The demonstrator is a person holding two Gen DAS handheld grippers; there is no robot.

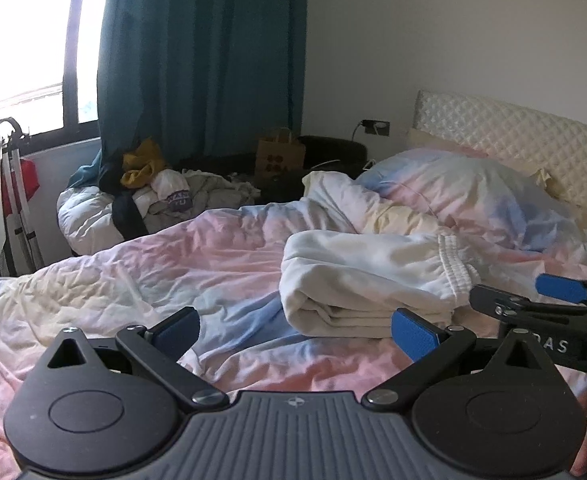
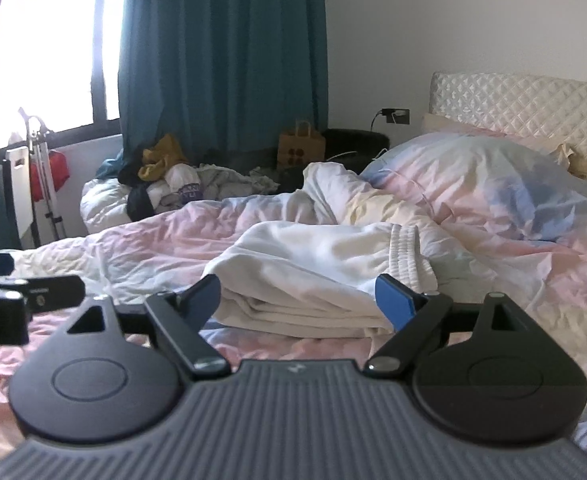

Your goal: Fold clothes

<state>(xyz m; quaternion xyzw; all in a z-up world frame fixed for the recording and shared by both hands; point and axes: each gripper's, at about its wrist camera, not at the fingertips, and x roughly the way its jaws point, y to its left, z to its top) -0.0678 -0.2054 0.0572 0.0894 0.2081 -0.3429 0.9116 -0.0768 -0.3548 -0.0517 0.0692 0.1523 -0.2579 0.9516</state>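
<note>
My left gripper (image 1: 295, 330) hangs low over the bed, its jaws wide apart and holding nothing; the blue pads (image 1: 415, 334) face each other across bare quilt. My right gripper (image 2: 297, 298) hangs alongside, its jaws also spread and empty, and from the left wrist view it shows at the right edge (image 1: 549, 300), just beside the folded garment.

Under both lies the quilt (image 1: 173, 264), a crumpled pastel cover in pink, blue and pale yellow.

Just ahead of my jaws sits the white garment (image 2: 313, 268), folded into a thick, layered bundle with its ribbed elastic waistband (image 2: 403, 256) on the right side. It rests on the quilt, touching neither gripper; in the left view it lies ahead and to the right (image 1: 365, 276).

Behind it a pillow (image 2: 493, 184) in the same pastel print leans by the quilted cream headboard (image 2: 533, 100).

Further off, past the bed's far edge, a heap of clothes (image 2: 181, 184) sits on white bedding, with a brown paper bag (image 2: 301, 144) near it. At the back hang a teal curtain (image 2: 221, 52) and a bright window (image 2: 49, 52).
</note>
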